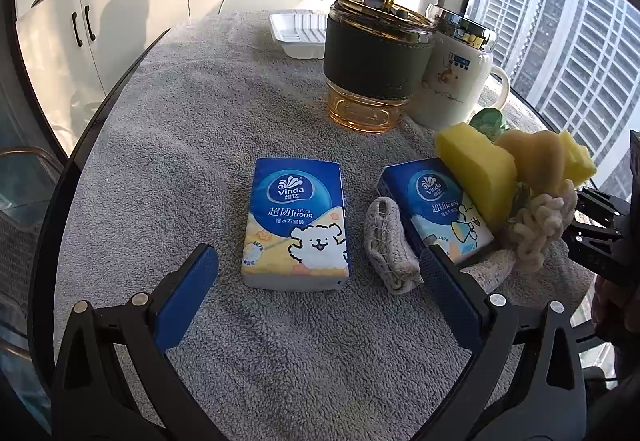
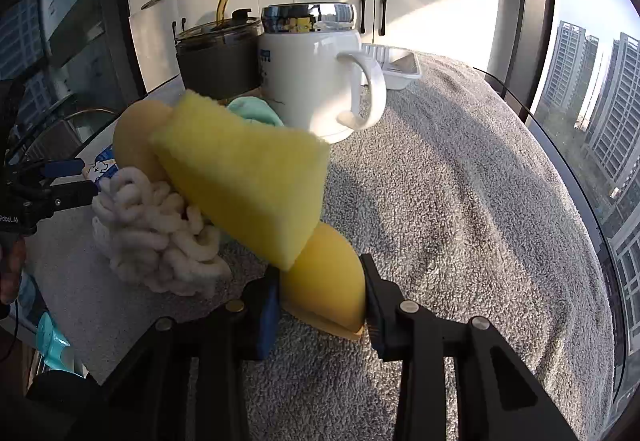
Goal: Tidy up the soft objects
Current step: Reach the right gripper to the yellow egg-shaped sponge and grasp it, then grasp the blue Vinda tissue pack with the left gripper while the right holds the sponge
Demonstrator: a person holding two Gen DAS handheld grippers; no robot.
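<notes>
between the spread blue pads of the left gripper (image 1: pixel 318 261), just ahead of its tips, a blue and yellow tissue pack (image 1: pixel 298 223) lies flat on a grey towel (image 1: pixel 192 113); the jaws stand wide apart and hold nothing. to the right of that pack, just by the gripper's right finger, sit a small knitted cloth (image 1: pixel 390 245) and a second tissue pack (image 1: pixel 442 207) that tilts up against a heap of soft things: a yellow sponge (image 1: pixel 476 171), a rounded orange-yellow sponge (image 1: pixel 534 157) and a cream noodle-textured cloth (image 1: pixel 542 223). far ahead of the left gripper stand an amber glass tumbler (image 1: pixel 376 65) with a dark sleeve and straw, a white mug (image 1: pixel 454 77) with a shiny lid, and a white plastic tray (image 1: pixel 298 31). only this view shows the first tissue pack and the knitted cloth in full; it catches the right gripper merely as a dark shape at its far right edge. the right wrist view shows the heap close up: the right gripper (image 2: pixel 320 301) is clamped on a rounded yellow sponge (image 2: pixel 324 281) between its fingers, with the wedge-shaped yellow sponge (image 2: pixel 244 177) resting on top, just ahead of the tips. the noodle cloth (image 2: pixel 156 233) lies ahead and to the left, touching the wedge, and a mint green cloth (image 2: pixel 254 113) peeks out behind it, before the mug (image 2: pixel 316 81). this view alone shows the mug's handle side, the long bare stretch of towel (image 2: pixel 460 181) to the gripper's right, and the left gripper (image 2: pixel 76 177) at far left, with a slice of tissue pack (image 2: pixel 102 165) beside it.
</notes>
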